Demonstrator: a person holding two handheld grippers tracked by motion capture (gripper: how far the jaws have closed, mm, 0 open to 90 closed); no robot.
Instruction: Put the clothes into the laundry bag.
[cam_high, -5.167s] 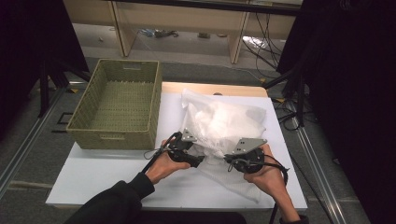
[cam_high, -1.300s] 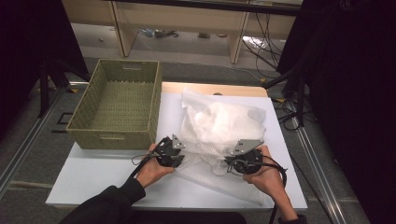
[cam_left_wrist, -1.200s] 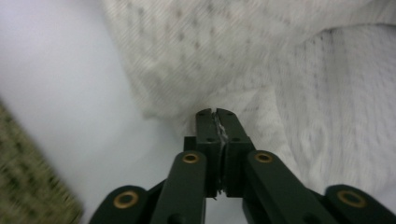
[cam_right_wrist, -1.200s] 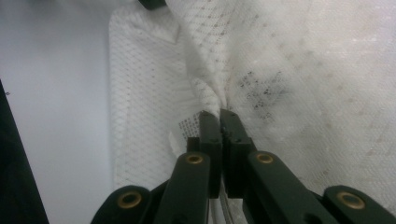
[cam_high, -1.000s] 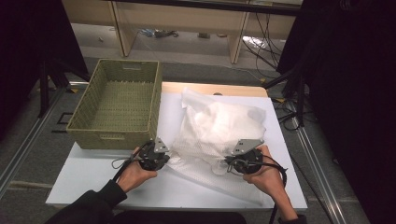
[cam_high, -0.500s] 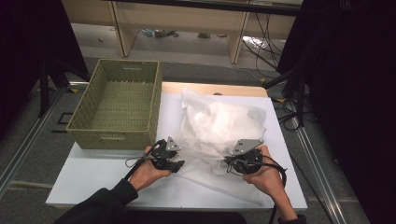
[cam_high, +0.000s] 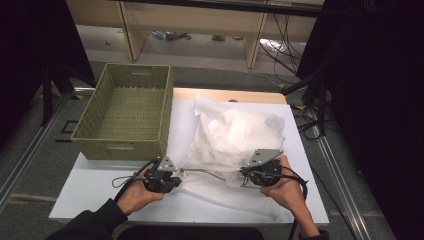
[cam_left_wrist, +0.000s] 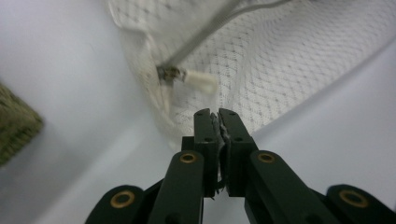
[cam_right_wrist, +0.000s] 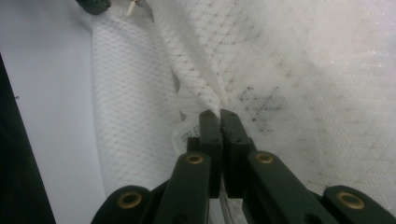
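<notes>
A white mesh laundry bag (cam_high: 235, 145) lies on the white table (cam_high: 90, 192), its bulk toward the far right part of the surface and its flat, empty end spread toward the near edge. A zipper line runs across that near end between the two hands. The left gripper (cam_high: 172, 179) sits near the near edge, left of the middle, at the bag's left corner; in the left gripper view its jaws have just been closing and now stand together, pinching a thin fold of the mesh edge (cam_left_wrist: 219, 133) between the pads, with the white zipper pull (cam_left_wrist: 189, 77) lying just beyond the tips, untouched. The right gripper (cam_high: 250, 175) rests against the bag's near right part; in the right gripper view its jaws are pressed together on a gathered pleat of the mesh (cam_right_wrist: 219, 105), and a dark smudge marks the fabric just beside the tips. The person's hands grip both tools from the near edge, cables trailing back. A woven green basket (cam_high: 87, 140) stands on the far left corner of the table, beside the bag and apart from it.
</notes>
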